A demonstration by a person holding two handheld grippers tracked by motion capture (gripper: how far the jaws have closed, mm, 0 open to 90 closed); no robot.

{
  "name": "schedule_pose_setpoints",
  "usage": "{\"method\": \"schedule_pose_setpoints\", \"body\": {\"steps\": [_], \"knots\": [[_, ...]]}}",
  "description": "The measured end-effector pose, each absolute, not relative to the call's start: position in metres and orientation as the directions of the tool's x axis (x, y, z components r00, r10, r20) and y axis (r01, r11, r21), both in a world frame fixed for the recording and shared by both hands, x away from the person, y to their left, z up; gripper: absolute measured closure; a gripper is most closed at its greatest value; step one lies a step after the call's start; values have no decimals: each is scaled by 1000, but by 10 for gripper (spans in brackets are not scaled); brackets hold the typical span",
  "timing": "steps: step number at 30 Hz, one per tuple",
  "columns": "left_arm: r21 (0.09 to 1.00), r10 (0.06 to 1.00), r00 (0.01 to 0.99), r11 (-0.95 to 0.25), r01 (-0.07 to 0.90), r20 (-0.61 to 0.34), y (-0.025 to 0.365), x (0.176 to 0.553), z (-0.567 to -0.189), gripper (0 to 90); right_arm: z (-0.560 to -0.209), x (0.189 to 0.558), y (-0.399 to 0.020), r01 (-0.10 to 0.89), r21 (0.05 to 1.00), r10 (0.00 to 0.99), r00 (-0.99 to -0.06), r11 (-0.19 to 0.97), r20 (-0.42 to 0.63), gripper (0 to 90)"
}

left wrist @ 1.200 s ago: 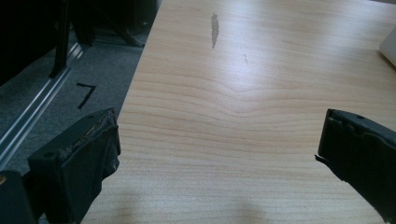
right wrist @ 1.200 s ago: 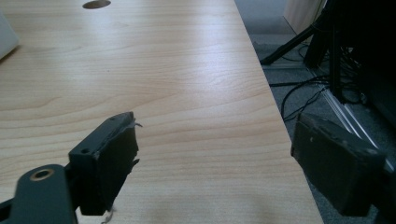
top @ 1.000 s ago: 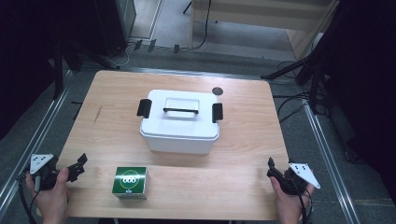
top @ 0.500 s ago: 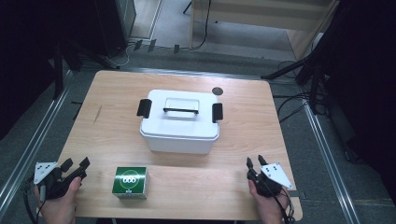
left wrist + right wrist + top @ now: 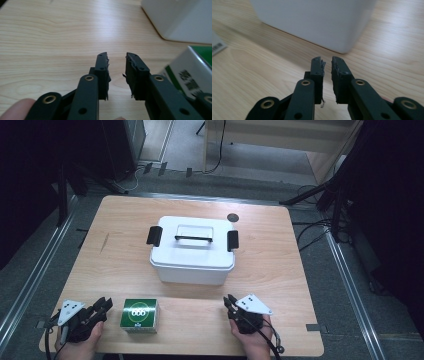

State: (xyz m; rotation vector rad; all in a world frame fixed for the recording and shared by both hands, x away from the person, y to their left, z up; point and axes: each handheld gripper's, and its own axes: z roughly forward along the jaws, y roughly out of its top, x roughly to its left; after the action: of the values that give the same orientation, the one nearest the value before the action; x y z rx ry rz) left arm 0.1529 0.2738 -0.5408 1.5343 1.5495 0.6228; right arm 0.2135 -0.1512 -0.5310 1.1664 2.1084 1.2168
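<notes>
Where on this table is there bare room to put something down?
Free: the left side, from the white box to the table edge, and the right side past it. Crowded: the near edge, with the left gripper, green carton and right gripper.

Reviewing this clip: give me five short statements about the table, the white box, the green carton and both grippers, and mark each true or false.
1. The white box has its lid on, with black latches at both ends. True.
2. The green carton sits on top of the white box. False: it lies on the table, in front of the box.
3. The left gripper grips the green carton. False: its jaws are apart and hold nothing, with the carton beside them.
4. The right gripper holds nothing. True.
5. A dark round disc lies behind the box. True.
</notes>
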Motion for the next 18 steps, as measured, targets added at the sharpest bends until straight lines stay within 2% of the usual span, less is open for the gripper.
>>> {"method": "schedule_pose_setpoints", "body": {"steps": [4, 9, 18], "knots": [[812, 964, 159, 84, 577, -213, 264, 151, -544, 804, -532, 209, -128, 436, 858, 804, -593, 272, 47, 872], [808, 957, 195, 61, 586, -213, 257, 149, -545, 851, -535, 205, -100, 438, 854, 766, -638, 282, 74, 900], [790, 953, 225, 22, 613, -201, 245, 145, -547, 895, -538, 200, -47, 434, 849, 688, -715, 302, 121, 900]]}}
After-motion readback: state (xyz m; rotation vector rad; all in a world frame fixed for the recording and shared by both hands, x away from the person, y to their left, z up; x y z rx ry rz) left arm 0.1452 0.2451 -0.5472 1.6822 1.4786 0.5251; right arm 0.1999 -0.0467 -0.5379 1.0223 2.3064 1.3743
